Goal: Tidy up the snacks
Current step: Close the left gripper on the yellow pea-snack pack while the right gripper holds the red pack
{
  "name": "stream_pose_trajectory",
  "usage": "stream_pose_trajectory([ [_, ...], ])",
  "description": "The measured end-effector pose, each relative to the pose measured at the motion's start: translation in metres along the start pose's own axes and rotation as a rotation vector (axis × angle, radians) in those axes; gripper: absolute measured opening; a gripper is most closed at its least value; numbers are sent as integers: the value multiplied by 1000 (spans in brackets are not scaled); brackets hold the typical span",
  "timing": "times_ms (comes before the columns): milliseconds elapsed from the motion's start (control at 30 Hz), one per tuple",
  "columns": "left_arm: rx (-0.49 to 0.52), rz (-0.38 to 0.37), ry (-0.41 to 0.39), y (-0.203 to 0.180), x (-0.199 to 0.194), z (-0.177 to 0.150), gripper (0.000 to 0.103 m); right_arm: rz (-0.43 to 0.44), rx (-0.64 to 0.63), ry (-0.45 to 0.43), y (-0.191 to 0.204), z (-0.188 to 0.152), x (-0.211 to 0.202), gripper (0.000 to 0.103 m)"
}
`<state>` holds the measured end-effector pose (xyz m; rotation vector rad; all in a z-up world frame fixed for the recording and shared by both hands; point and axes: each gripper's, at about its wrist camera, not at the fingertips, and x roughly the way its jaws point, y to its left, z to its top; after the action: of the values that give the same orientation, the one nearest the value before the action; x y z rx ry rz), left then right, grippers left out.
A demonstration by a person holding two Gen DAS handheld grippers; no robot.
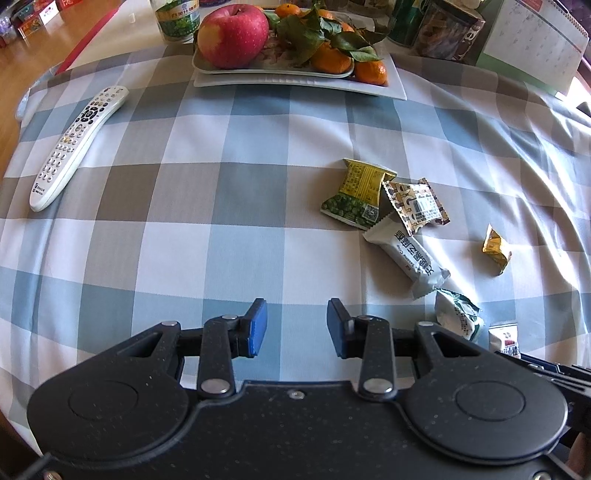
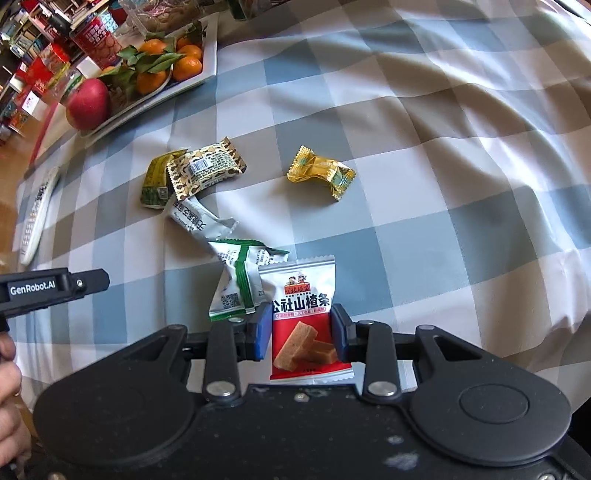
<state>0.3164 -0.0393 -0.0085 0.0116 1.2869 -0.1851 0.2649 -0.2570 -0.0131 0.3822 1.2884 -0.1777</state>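
Note:
Several snack packets lie on the checked tablecloth. My right gripper (image 2: pixel 300 332) is open, its jaws on either side of a red and white hawthorn packet (image 2: pixel 304 321), apparently not pressing it. Next to it lie a green-striped white packet (image 2: pixel 240 280), a white bar (image 2: pixel 195 221), a patterned brown packet (image 2: pixel 207 168), a green pea packet (image 2: pixel 157 181) and a gold candy (image 2: pixel 319 171). My left gripper (image 1: pixel 297 326) is open and empty above bare cloth, left of the pea packet (image 1: pixel 356 194), white bar (image 1: pixel 408 253) and gold candy (image 1: pixel 496 249).
A white remote (image 1: pixel 74 147) lies at the left. A white tray (image 1: pixel 295 83) with an apple (image 1: pixel 232 35) and leafy tangerines (image 1: pixel 332 55) stands at the back, with cans, jars and a calendar (image 1: pixel 532 44) behind. The left gripper's side shows in the right wrist view (image 2: pixel 48 290).

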Motion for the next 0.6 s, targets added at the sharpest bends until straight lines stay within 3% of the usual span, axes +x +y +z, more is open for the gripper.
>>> stream_pose_trajectory([
  [400, 65, 11, 28, -16, 16, 14, 46, 75, 56, 61, -7, 7, 3, 35],
  [600, 113, 18, -38, -37, 17, 42, 46, 86, 53, 56, -2, 7, 1, 35],
])
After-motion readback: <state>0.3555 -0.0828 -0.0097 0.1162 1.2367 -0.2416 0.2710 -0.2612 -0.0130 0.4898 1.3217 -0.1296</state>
